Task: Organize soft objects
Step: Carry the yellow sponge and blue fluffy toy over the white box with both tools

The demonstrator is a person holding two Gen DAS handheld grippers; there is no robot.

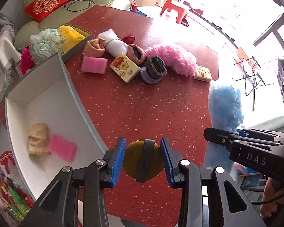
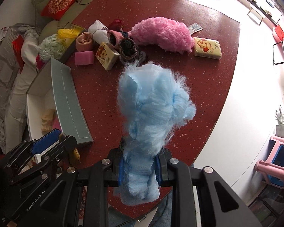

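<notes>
left gripper (image 1: pixel 143 162): mine, pointing steeply down; jaws partly closed, clamped on the round olive puff (image 1: pixel 143 160); blue pads press its two sides.
olive puff: small round pad with a dark band across the middle; looks light and squashy, held edge to edge between the pads, clear of the worktop (image 1: pixel 142 104).
puff handling: soft, gives under pressure, probably no slip on the ribbed pads; best taken across the width, as now. Not fragile.
right gripper (image 2: pixel 140 170): mine, also aimed down; jaws nearly together, pinching the lower end of the blue fluffy duster (image 2: pixel 151 106).
blue duster: long, furry, very light by the look; the free end stands ahead of the gripper, the bottom end hangs below the pads. Floppy, so I judge it will sway; a grip near the middle would steady it more.
to my left: open white box (image 1: pixel 47 87), just beside the left gripper; inside lie a beige cloth roll (image 1: pixel 37 138) and a pink sponge (image 1: pixel 62 150), touching each other.
ahead, well apart: pile on the worktop with pink fluffy duster (image 2: pixel 161 36), pink sponge block (image 1: pixel 94 65), yellow tissue pack (image 1: pixel 125 70), rolled socks (image 1: pixel 154 69), white cloth roll (image 1: pixel 113 43).
risk: loose fibres may snag on the box rim.
</notes>
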